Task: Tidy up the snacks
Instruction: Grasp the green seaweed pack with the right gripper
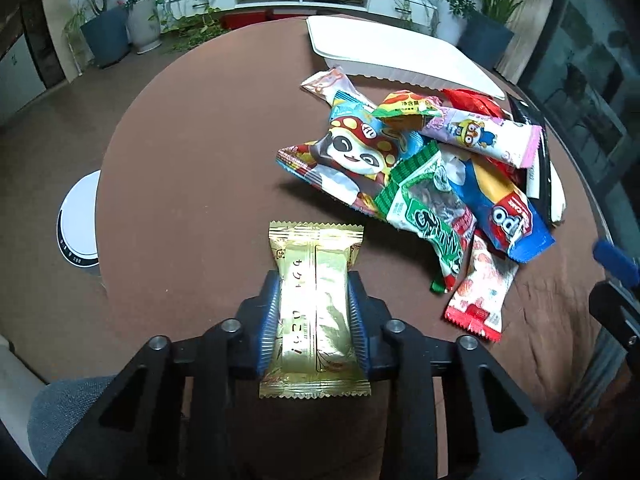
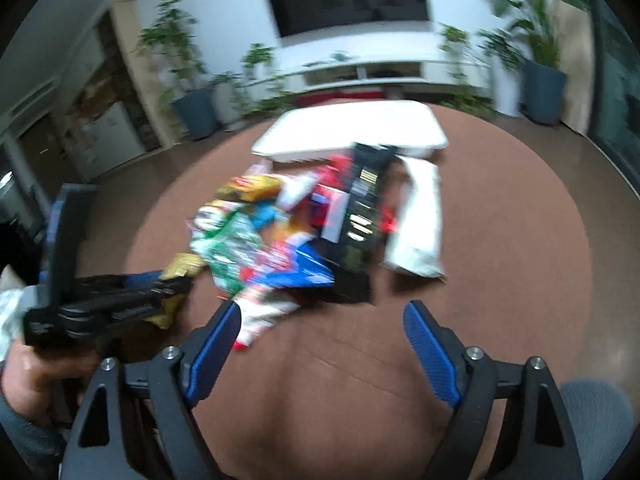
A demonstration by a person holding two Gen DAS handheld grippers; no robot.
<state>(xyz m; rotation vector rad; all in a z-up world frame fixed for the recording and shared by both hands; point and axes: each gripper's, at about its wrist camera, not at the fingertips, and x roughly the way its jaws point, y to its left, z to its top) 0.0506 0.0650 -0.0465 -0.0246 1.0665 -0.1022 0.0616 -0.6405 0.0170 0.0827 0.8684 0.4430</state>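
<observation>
On the brown table (image 1: 180,168), the left tool (image 1: 314,280) pinches a shiny gold snack packet (image 1: 314,304) — crimped ends, dark lettering.

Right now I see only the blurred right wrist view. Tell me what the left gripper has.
Observer: The left gripper is shut on a gold foil snack packet, pads pressing its long edges.
Operator: Describe the pile's nearest sharp detail.
Observer: A green crinkled seed packet overlaps a panda-print snack bag.
Operator: Report anything beyond the table's left edge.
Observer: A round white floor device sits beside the brown round table.
</observation>
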